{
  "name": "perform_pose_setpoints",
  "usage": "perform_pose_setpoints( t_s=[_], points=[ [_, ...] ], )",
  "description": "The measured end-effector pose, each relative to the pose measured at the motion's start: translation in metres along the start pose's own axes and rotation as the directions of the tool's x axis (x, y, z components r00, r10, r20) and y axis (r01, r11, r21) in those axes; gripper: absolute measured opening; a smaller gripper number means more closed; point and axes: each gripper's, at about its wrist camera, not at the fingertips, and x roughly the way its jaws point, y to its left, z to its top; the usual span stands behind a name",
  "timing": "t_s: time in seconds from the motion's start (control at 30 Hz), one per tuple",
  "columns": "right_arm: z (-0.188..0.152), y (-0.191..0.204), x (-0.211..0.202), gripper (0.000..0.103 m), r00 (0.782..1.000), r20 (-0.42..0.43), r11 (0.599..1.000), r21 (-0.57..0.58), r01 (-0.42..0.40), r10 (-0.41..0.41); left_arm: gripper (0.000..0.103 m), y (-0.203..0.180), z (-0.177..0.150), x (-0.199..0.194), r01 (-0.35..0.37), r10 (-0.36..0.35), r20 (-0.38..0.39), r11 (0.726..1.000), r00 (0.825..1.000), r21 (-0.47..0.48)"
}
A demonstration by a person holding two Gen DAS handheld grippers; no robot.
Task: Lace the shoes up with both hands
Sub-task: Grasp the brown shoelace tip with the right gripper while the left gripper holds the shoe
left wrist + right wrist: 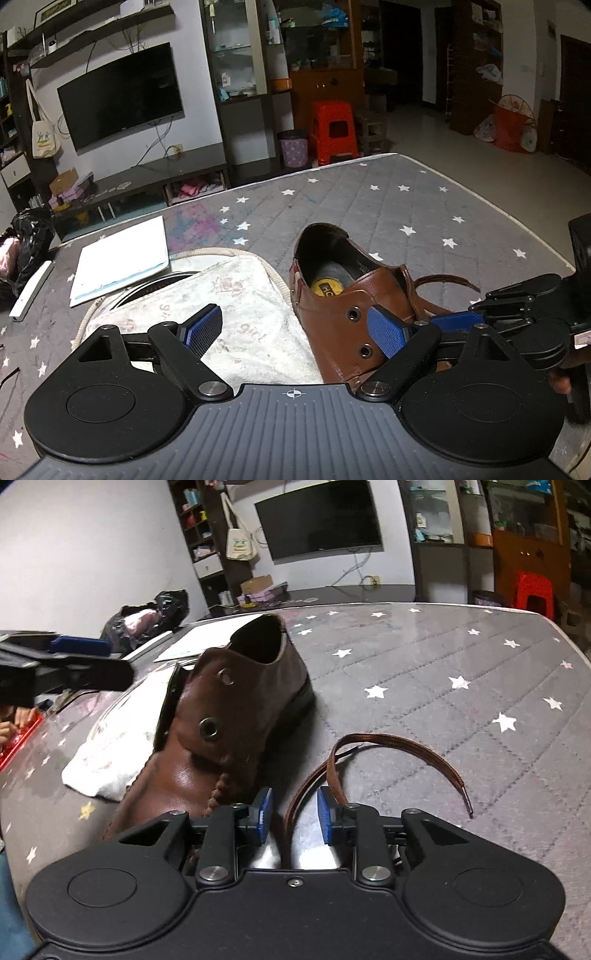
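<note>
Grey quilted mattress (424, 206) with white stars fills the foreground, w/ a living room behind: wall TV (120, 94), red plastic stool (334, 131), shelves.

Left wrist view: brown leather shoe (343, 295) sits on the mattress, its opening facing the camera, partly over a white towel (240, 314). Two empty eyelets show on the near flap. A white paper pad (122, 254) lies further left. Left gripper (295, 332) stands wide open, nothing held; its right pad (388, 330) overlaps the shoe's eyelet flap in the picture, but contact can't be confirmed, and its left pad (203, 332) hangs over the towel. Right gripper (461, 319) comes in from the right edge, just beside the shoe; part of the brown shoelace (443, 280) curves out behind it.

Right wrist view: same shoe (229, 716) seen from the toe end, tilted toward the left, eyelets unlaced. The shoelace (388, 746) loops loose on the mattress (461, 701) right of the shoe, tip end lying free. Right gripper (295, 818) is partly open; a stretch of lace passes between the pads, closer to the right one, and neither pad appears to press it, approx. as far as the angle allows. Left gripper (77, 644) shows at the left edge, above the towel (118, 746).
</note>
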Motion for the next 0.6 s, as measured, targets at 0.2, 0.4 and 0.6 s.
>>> perform_pose_setpoints(
  t_s=[0.2, 0.4, 0.6],
  points=[
    [-0.002, 0.009, 0.001, 0.002, 0.999, -0.025, 0.994, -0.104, 0.019, -0.022, 0.087, -0.002, -0.003, -0.007, 0.030, -0.030, 0.005, 0.999, 1.000, 0.037],
    [-0.015, 0.016, -0.022, 0.002, 0.995, -0.091, 0.964, -0.264, 0.012, -0.038, 0.087, -0.015, -0.008, -0.011, 0.093, -0.094, -0.001, 0.983, 0.996, 0.156],
    [-0.009, 0.018, -0.021, 0.024, 0.997, -0.072, 0.962, -0.271, 0.017, -0.037, 0.079, -0.029, -0.012, -0.018, 0.173, -0.177, -0.009, 0.950, 0.984, 0.262]
  ],
)
